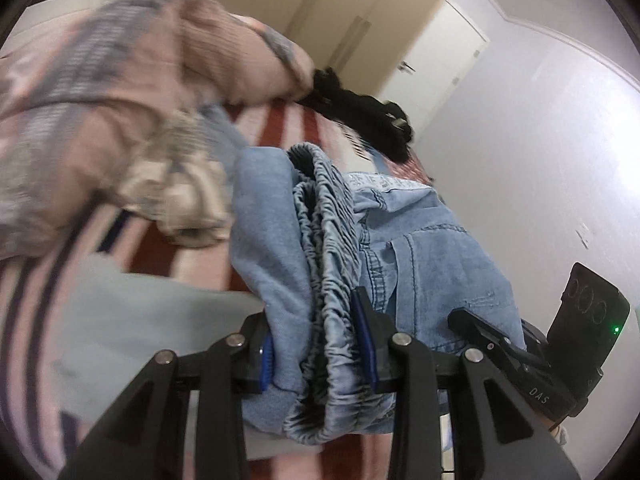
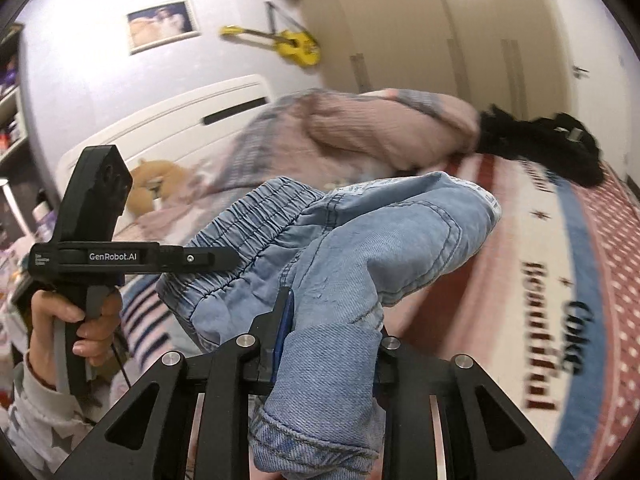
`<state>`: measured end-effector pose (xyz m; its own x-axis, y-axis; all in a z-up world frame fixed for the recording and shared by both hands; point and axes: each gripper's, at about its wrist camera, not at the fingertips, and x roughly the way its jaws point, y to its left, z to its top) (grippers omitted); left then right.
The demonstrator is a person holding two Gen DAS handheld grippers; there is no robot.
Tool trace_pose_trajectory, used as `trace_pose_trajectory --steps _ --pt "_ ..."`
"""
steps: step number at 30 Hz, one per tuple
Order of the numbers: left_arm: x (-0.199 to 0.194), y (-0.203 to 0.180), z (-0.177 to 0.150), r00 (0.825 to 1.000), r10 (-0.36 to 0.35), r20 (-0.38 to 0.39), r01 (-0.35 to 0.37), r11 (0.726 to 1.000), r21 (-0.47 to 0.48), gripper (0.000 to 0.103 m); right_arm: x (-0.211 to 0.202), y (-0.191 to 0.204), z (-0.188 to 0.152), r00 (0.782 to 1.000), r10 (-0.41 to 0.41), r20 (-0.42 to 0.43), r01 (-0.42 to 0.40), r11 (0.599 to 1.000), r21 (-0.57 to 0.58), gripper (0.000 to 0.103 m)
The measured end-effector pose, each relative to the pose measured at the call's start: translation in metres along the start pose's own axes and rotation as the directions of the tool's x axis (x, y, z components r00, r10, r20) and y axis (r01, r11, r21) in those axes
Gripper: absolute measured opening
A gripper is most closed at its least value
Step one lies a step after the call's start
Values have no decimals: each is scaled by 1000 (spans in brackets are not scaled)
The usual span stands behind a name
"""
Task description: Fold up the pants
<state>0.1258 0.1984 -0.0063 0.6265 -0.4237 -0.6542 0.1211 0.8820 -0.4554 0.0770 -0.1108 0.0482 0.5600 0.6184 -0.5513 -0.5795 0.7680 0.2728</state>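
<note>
- Two grippers are working the pants (image 2: 360, 248) at once, both clamped on light blue denim and holding it lifted above the bed (image 2: 500, 300).
- Left gripper (image 1: 320, 344) is pinching the gathered elastic waistband (image 1: 332, 216); its blue pads (image 1: 366, 340) are sitting close together with several bunched layers between them.
- Right gripper (image 2: 328, 344) is gripping a hemmed leg end, with the cuff (image 2: 316, 440) hanging down past the jaws; one blue pad is showing on the left side, the other is hidden behind cloth.
- From the right wrist view, the left gripper's body is appearing just beside the waistband, held in a bare hand (image 2: 80, 320).
- Judgement: the step seems to be bringing leg end to waistband, folding the pants in half lengthwise before laying them down.
- To do this well: keeping both grips firm, drawing the two ends level with each other, letting the fold hang straight, then lowering onto a bare stretch of the striped cover rather than onto other cloth.
- Risk: the waistband bunch is thick, so a layer may be slipping out if tension is uneven.
- Pink and grey clothing (image 1: 120, 100) is piled on the bed behind the pants, with a black garment (image 2: 540, 144) lying farther back; both are blurred.
</note>
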Motion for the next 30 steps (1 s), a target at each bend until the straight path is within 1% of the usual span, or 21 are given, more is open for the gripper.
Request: trace_pose_trajectory --steps 2,4,8,10,13,15,17,20,22,23,24,25,26,27,28,30 --pt "-18 25 -3 1000 25 10 -25 1000 -17 30 20 28 2 999 36 -16 -36 999 -12 20" --pt "-28 52 -7 999 39 13 -39 998 -44 30 36 47 0 998 55 -29 -55 998 -23 20" --pt "-28 97 -19 999 47 -6 -47 996 -80 30 72 81 -7 995 76 -69 -79 996 -33 20" --pt "-24 118 -27 999 43 -21 -45 994 -98 30 90 90 -14 992 78 -94 -81 996 -29 20" --pt "-10 145 -38 997 55 -55 -62 991 -119 30 120 97 -29 986 74 -148 -79 996 -29 20" --pt "3 160 -44 995 54 -80 -65 989 -134 31 136 95 -38 980 71 -184 -75 997 -16 20" --pt "11 170 -51 996 47 -79 -59 987 -150 32 146 91 -50 978 57 -200 -62 998 -23 20" --pt "17 182 -59 996 40 -74 -51 985 -165 39 145 83 -60 978 37 -204 -48 998 -49 21" --pt "22 188 -62 995 53 -89 -67 983 -172 51 147 76 -64 974 37 -225 -47 998 -39 24" --pt "24 190 -63 993 62 -96 -78 983 -167 54 148 72 -67 971 44 -236 -51 998 -24 27" --pt "25 190 -65 992 77 -102 -93 983 -158 62 148 68 -68 969 50 -244 -55 998 -14 28" --pt "25 189 -66 990 93 -104 -108 983 -148 68 148 66 -70 967 50 -249 -55 998 -11 31" --pt "25 189 -67 989 106 -103 -120 983 -136 70 147 65 -73 966 48 -253 -54 998 -16 38" --pt "25 189 -68 988 117 -103 -130 983 -128 73 145 65 -75 966 44 -254 -52 998 -25 40" --pt "25 190 -67 987 125 -105 -138 983 -125 75 143 65 -77 966 40 -255 -51 998 -35 44" --pt "19 189 -66 984 145 -105 -157 980 -119 75 138 65 -77 966 36 -257 -50 998 -49 51"
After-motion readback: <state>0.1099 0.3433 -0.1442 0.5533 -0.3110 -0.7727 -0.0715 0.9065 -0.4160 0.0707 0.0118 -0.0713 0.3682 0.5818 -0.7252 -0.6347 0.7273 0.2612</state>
